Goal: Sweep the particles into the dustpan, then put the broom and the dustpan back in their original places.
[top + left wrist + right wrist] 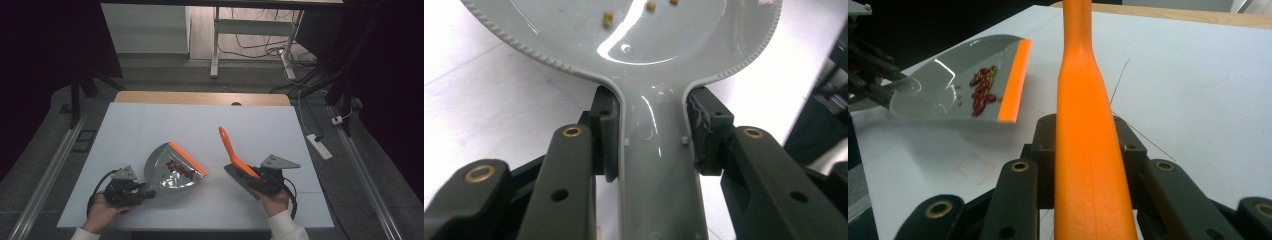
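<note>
- The grey dustpan lies near the worktop's front edge, left of middle; its handle points to the front-left corner, its orange lip to the far right.
- The left tool pinches that handle, pan spreading just beyond its jaws.
- Red beans sit inside, near the lip.
- The orange brush points away toward the far edge, tilted up; the right tool pinches its handle.
- White worktop, wooden far rim; dark room, cables on the floor.
</note>
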`<state>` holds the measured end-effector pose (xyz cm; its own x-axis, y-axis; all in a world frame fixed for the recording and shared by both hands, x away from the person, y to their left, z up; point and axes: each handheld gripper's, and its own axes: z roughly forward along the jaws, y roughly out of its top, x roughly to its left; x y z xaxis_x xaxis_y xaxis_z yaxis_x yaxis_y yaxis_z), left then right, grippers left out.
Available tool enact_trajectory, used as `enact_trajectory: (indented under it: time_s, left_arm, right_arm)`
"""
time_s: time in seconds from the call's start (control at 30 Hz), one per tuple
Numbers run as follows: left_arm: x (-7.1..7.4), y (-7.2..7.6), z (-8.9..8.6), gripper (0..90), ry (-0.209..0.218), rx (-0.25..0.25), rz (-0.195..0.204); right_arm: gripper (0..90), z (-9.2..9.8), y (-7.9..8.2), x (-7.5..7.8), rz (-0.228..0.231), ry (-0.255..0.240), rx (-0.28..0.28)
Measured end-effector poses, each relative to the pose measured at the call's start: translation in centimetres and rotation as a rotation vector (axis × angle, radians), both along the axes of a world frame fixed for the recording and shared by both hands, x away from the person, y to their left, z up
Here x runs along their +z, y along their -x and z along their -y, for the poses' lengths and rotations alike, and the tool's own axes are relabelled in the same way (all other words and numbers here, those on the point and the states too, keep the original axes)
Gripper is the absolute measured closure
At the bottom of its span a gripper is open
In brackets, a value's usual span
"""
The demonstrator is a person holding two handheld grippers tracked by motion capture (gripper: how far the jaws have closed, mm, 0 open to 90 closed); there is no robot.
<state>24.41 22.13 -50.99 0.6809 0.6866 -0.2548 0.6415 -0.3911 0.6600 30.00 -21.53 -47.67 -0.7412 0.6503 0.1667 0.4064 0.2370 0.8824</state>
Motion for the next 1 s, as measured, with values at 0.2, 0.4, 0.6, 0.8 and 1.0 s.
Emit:
enact_trajectory:
  time_s: [0.2,0.4,0.6,0.8,1.0]
  left_arm:
    - [0.1,0.0,-0.3,61.8,0.025,0.067,0.005]
    - [0.0,0.1,-0.5,61.8,0.032,0.110,0.012]
    - [-0.2,0.2,-0.4,61.8,0.028,0.125,-0.001]
    - [-0.1,0.4,-0.5,61.8,0.025,0.155,0.009]
    - [-0.2,0.9,-0.7,61.8,0.027,0.212,0.004]
  right_arm:
    - [69.5,0.8,-0.5,-0.1,0.012,0.029,-0.005]
    - [69.5,1.4,-0.8,0.0,0.013,0.034,-0.003]
    - [69.5,1.9,-1.0,0.0,0.014,0.035,-0.011]
    - [69.5,2.5,-1.2,0.2,0.011,0.036,-0.020]
    - [69.5,3.1,-1.6,0.2,-0.012,0.033,-0.019]
